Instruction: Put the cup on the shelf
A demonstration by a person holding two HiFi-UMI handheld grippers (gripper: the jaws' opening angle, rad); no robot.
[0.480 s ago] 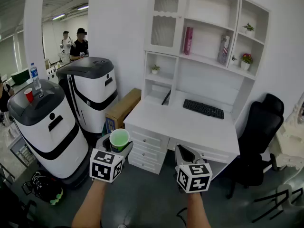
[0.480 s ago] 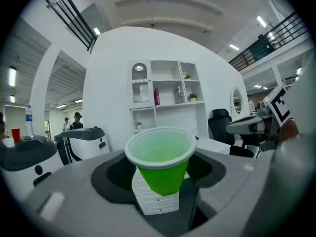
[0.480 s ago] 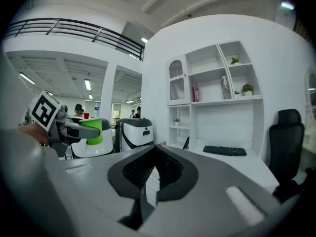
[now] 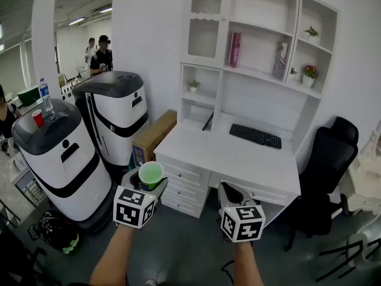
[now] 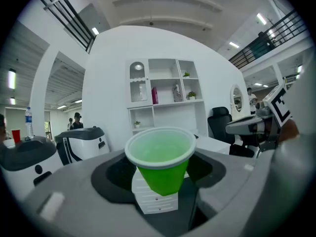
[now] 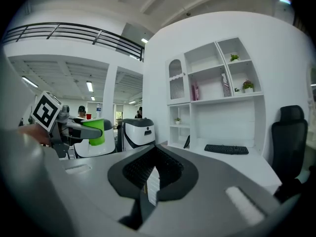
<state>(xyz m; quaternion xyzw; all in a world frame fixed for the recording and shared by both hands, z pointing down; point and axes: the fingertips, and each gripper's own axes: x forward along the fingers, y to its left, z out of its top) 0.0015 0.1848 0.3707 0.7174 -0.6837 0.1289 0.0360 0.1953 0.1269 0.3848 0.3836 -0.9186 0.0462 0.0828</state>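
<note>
Cup (image 5: 159, 158) upright in left gripper (image 4: 147, 185); right gripper (image 6: 149, 176) closed, empty.

We count 2 grippers: left gripper (image 4: 149, 183), right gripper (image 4: 226, 189). 2 cups: green cup (image 4: 150, 173), red cup (image 4: 37, 118) at 9 o'clock. 2 machines (image 4: 116, 115) (image 4: 56, 154). 3 plants (image 4: 194, 85) (image 4: 311, 33) (image 4: 308, 73). 2 shelf bottles (image 4: 236, 50) (image 4: 280, 61). 1 water bottle (image 4: 45, 98), 1 keyboard (image 4: 255, 136), 1 chair (image 4: 324, 177), 1 box (image 4: 152, 137). 2 people (image 4: 103, 53) (image 4: 91, 47) at 11 o'clock.
</note>
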